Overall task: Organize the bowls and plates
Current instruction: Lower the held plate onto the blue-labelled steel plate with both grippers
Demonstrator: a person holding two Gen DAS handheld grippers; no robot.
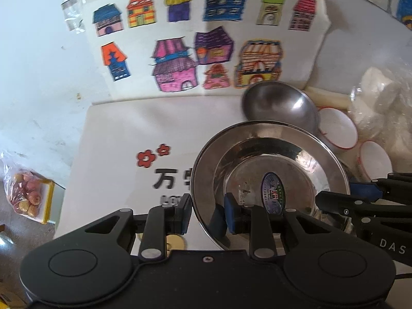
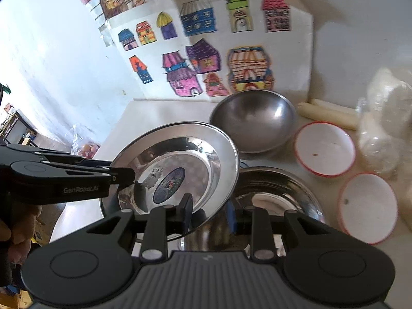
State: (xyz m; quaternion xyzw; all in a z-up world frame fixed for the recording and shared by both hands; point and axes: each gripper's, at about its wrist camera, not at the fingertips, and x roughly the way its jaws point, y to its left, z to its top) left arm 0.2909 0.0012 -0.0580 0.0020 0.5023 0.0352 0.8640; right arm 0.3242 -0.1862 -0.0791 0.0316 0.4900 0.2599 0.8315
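A shiny steel plate [image 1: 270, 170] with a blue-green sticker is held tilted above the white table. My left gripper [image 1: 206, 213] is shut on the plate's near-left rim. My right gripper [image 2: 209, 213] straddles the plate's [image 2: 175, 170] right rim with a gap at its jaws, above a second steel plate [image 2: 278, 193]. The right gripper also shows in the left wrist view [image 1: 360, 195]. A steel bowl [image 2: 253, 118] stands behind. Two white red-rimmed bowls [image 2: 324, 149] [image 2: 368, 206] sit to the right.
A drawing of coloured houses [image 1: 195, 41] leans against the wall behind. Cream rolls [image 2: 329, 113] and a plastic bag [image 2: 386, 118] lie at the back right. A bag of snacks [image 1: 25, 195] sits off the table's left edge.
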